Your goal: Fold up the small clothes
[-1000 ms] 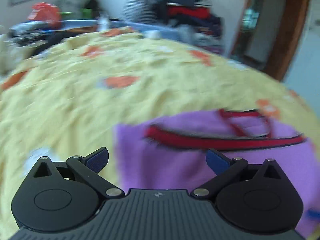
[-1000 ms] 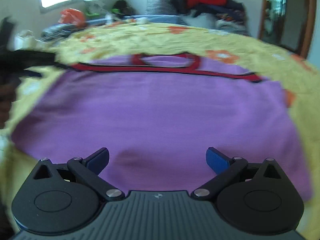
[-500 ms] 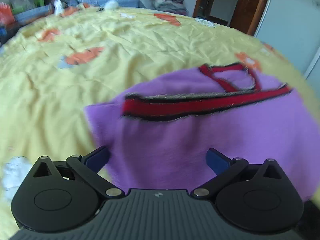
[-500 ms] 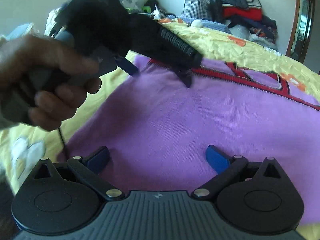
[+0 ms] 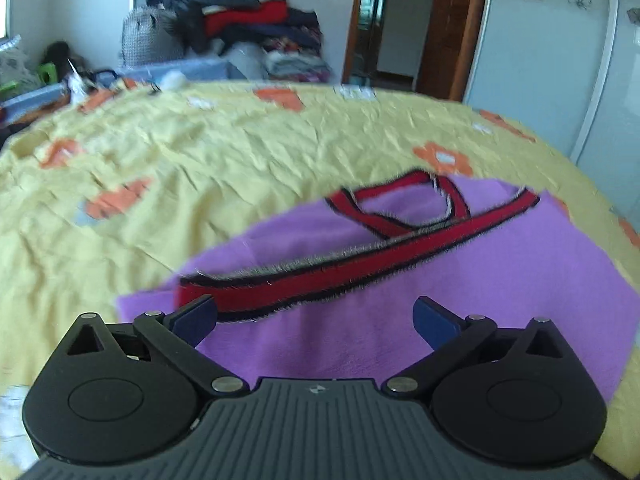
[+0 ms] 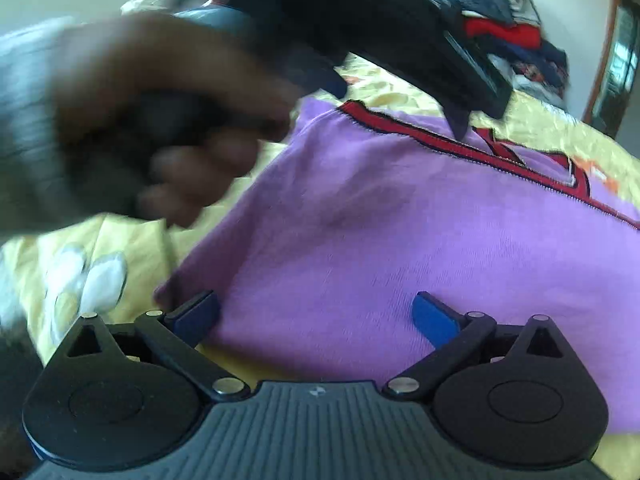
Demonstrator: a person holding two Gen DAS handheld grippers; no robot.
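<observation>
Purple garment (image 5: 460, 280), thin, limp knit by the look of it, lay flat on the yellow bedspread (image 5: 200, 168), both grippers' fingers spread and empty over it: right gripper (image 6: 316, 316) at the near hem, left gripper (image 5: 316, 316) beside the red trim (image 5: 360, 268). Judged light and floppy, it seemed best pinched at a corner or along that firmer trim.

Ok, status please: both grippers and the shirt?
Left gripper open, over red trim. Right gripper open, at hem. Purple shirt flat on bed, unfolded. Nothing in the way.
</observation>
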